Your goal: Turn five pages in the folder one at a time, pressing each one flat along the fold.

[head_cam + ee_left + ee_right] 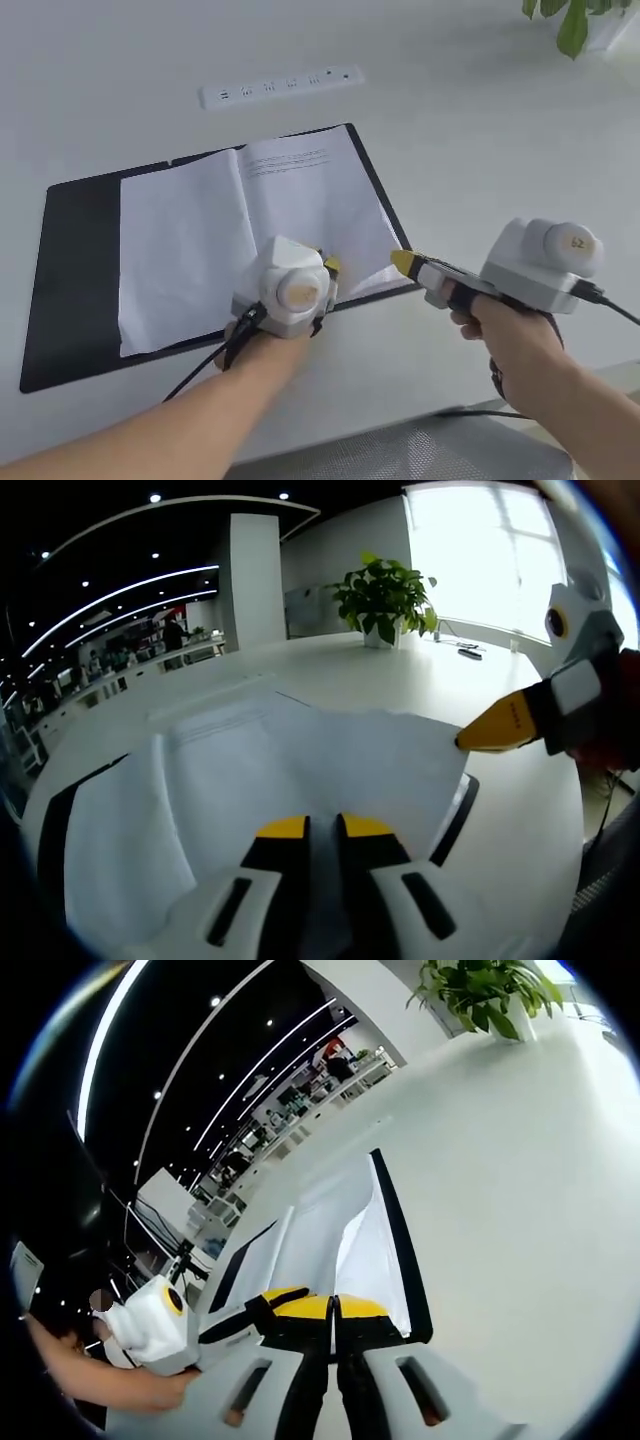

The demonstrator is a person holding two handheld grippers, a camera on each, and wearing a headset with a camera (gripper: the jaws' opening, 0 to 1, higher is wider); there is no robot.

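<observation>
Head view: the folder (60, 290) lies open on the white counter (480, 130), with a power strip (280, 85) beyond it. My left gripper (328, 268) sits low on the right-hand page (300, 200), and my right gripper (403, 262) meets that page's outer edge. Left gripper view: my fingers (283, 827) are drawn together over the paper with nothing between them. Right gripper view: my fingers (362, 1306) are clenched on the page's lifted edge, with the black cover beneath.
</observation>
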